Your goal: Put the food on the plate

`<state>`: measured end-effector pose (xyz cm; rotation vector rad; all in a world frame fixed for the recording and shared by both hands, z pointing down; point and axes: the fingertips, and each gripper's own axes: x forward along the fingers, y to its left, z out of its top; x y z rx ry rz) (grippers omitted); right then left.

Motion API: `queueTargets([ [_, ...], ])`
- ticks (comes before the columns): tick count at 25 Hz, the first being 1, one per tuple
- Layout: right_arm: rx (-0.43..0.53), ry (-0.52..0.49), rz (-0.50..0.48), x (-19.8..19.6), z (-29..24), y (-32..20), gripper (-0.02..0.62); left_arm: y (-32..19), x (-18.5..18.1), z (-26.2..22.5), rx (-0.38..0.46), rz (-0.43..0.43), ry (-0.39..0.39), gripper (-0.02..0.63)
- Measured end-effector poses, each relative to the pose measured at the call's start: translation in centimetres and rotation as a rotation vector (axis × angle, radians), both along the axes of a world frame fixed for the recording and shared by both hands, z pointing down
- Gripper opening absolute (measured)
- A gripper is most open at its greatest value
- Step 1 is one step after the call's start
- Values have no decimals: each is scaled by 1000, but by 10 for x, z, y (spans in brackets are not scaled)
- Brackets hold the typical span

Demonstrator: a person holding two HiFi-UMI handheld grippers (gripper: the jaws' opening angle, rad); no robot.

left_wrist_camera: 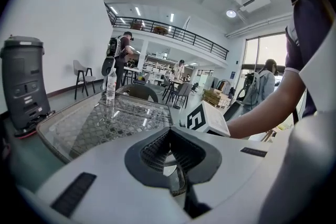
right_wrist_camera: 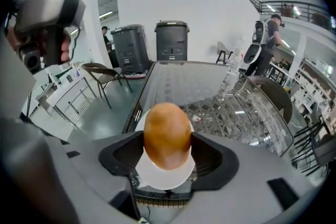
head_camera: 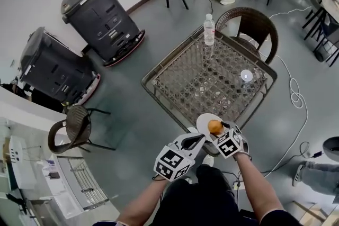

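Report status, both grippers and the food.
Left gripper: jaws together, empty. Right gripper: jaws on the bun, over the plate. Nothing in the way.

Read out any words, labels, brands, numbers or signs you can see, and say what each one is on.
No text can be read.
Water bottle label: too small to read.
Grey bin front panel: marks too blurred.
Cubes on left gripper and right gripper: square marker patterns, no letters.

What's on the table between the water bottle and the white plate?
As far as the head view shows, only bare glass tabletop between the water bottle and the plate; the right gripper holds the bun over that plate.
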<state>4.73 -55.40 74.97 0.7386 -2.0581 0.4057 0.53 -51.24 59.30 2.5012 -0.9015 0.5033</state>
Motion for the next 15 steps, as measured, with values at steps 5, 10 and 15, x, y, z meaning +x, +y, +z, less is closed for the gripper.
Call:
queueTargets([
  [5, -51, 12, -67, -16, 14, 1, 288, 0, -12, 5, -11, -47, -10, 9],
  [10, -105, 17, -93, -24, 22, 1, 288, 2, -21, 9, -30, -77, -10, 9],
  [15, -120, -13, -65, -32, 23, -7, 288, -2, -30, 13, -41, -83, -5, 9],
])
